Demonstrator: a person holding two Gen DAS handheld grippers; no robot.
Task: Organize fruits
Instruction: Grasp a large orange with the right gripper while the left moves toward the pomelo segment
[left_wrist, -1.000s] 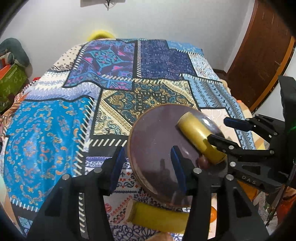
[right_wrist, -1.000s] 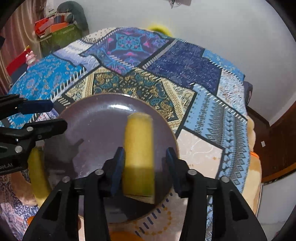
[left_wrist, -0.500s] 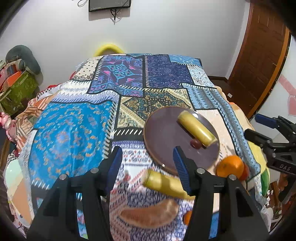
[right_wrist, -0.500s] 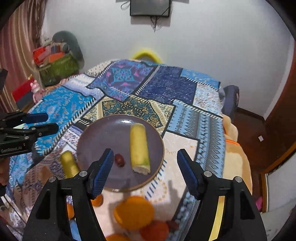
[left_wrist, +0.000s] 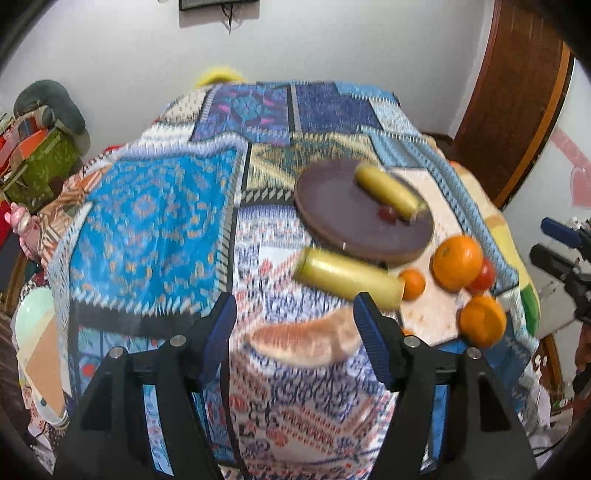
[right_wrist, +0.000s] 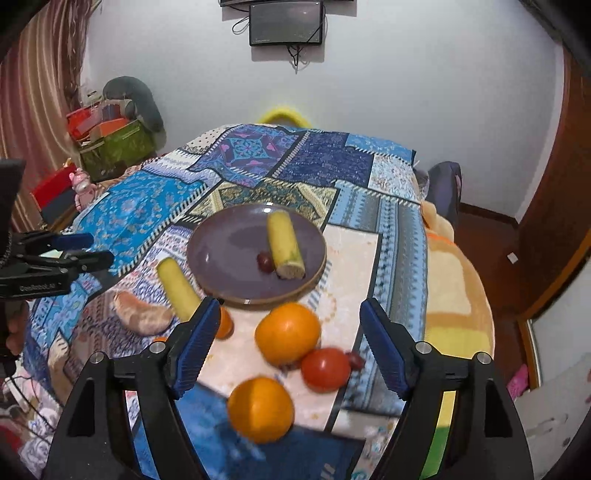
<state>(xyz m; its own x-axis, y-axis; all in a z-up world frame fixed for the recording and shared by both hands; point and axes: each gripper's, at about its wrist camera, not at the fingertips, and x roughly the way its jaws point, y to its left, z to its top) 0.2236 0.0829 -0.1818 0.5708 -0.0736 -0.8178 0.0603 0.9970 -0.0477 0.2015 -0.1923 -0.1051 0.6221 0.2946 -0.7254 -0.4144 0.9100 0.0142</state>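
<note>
A purple plate (right_wrist: 229, 254) (left_wrist: 332, 206) lies on the patchwork cloth with a banana half (right_wrist: 284, 243) (left_wrist: 386, 190) and a small red grape (right_wrist: 264, 261) (left_wrist: 388, 213) on it. A second banana half (right_wrist: 177, 284) (left_wrist: 347, 277) and a tan fruit (right_wrist: 142, 314) (left_wrist: 306, 338) lie on the cloth before the plate. Oranges (right_wrist: 288, 332) (right_wrist: 260, 408) (left_wrist: 457, 262) and a red tomato (right_wrist: 325, 369) sit nearer. My right gripper (right_wrist: 288, 347) hangs above the oranges, jaws opening, nothing between them. My left gripper (left_wrist: 295, 339) hangs above the tan fruit, jaws opening, empty.
A small orange (right_wrist: 223, 325) (left_wrist: 413, 283) lies by the second banana half. The bed's right edge (right_wrist: 458, 295) drops to the floor beside a wooden door (left_wrist: 517, 103). Boxes and a green bag (right_wrist: 114, 144) stand at the far left wall.
My right gripper has let go of the banana half on the plate, opened wide and pulled back and up. My left gripper has also drawn back and widened; more fruit has come into view.
</note>
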